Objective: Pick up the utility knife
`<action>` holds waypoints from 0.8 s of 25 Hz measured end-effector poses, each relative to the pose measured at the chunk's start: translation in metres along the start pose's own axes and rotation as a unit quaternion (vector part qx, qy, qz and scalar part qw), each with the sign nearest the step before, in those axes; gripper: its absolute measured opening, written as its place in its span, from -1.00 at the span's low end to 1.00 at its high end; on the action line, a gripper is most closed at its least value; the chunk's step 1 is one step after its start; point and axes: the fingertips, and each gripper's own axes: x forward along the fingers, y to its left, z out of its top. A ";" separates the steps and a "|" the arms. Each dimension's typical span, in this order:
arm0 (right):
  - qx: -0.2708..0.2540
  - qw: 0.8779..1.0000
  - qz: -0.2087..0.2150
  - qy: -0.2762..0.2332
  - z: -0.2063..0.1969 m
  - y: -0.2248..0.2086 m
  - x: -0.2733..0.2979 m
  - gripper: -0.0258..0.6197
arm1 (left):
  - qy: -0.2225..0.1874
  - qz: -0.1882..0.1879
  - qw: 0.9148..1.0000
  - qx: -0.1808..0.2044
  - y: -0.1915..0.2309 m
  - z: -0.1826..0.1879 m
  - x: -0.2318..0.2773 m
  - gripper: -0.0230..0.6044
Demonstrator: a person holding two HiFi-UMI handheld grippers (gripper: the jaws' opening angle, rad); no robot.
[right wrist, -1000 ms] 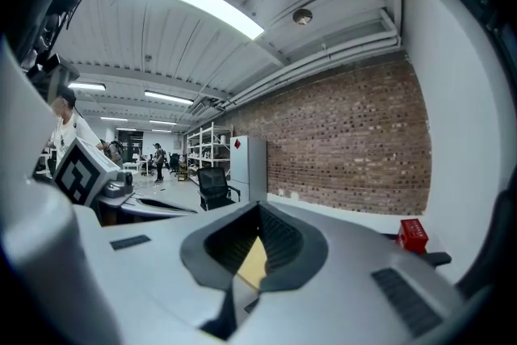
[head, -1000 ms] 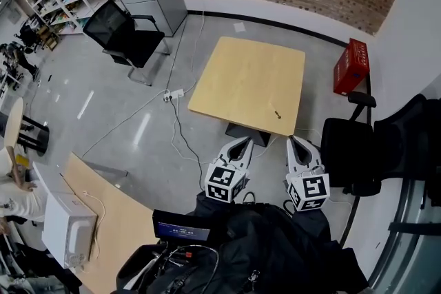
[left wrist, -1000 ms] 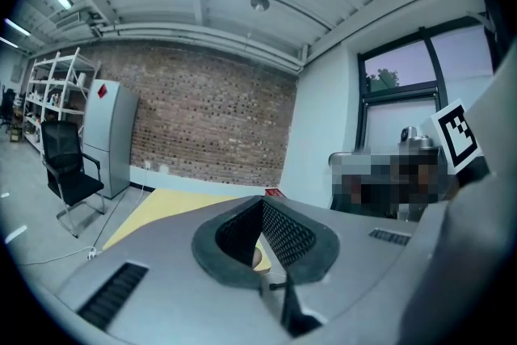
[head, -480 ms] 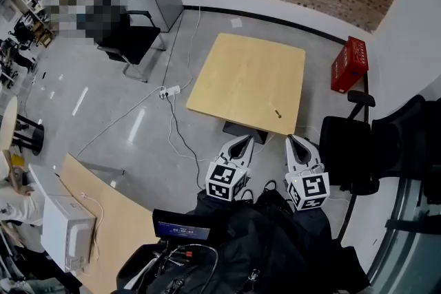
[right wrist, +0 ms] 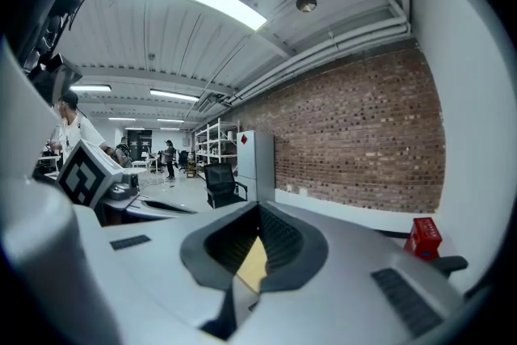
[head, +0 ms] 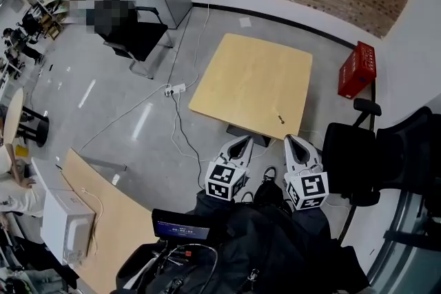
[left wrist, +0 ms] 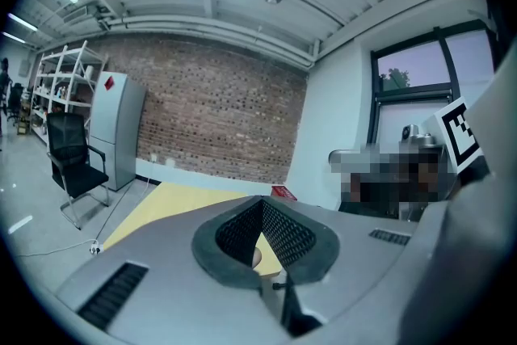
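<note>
The utility knife (head: pixel 280 118) is a small dark object lying near the front right edge of the square wooden table (head: pixel 251 82). It is too small to show detail. Both grippers are held low in front of the person, short of the table. My left gripper (head: pixel 242 140) points at the table's front edge, its jaws closed together on nothing. My right gripper (head: pixel 292 140) sits just below the knife's corner of the table, also shut and empty. In the left gripper view the left gripper (left wrist: pixel 262 204) shows its tips meeting, as does the right gripper (right wrist: pixel 260 210) in the right gripper view.
A red crate (head: pixel 357 70) stands on the floor right of the table. A black office chair (head: pixel 358 155) is close on the right, another chair (head: pixel 127 27) at far left. Cables and a power strip (head: pixel 176 89) lie left of the table. A black bag (head: pixel 262 251) fills the bottom.
The head view has shifted a little, so the table and knife sit slightly lower and further right. Both grippers stay shut in the same place.
</note>
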 end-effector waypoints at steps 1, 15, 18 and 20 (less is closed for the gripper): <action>0.001 1.000 0.002 0.000 0.000 -0.005 0.004 -0.91 | -0.001 0.002 1.000 0.001 0.001 0.003 0.006 -0.93; 0.020 1.000 -0.001 0.004 0.000 -0.106 0.062 -0.91 | 0.008 0.008 1.000 0.010 0.010 0.034 0.115 -0.93; 0.026 1.000 0.003 0.010 -0.002 -0.128 0.074 -0.91 | 0.013 0.010 1.000 0.012 0.009 0.038 0.138 -0.93; 0.031 0.999 0.008 0.014 -0.004 -0.142 0.083 -0.91 | 0.019 0.012 1.000 0.012 0.009 0.040 0.152 -0.93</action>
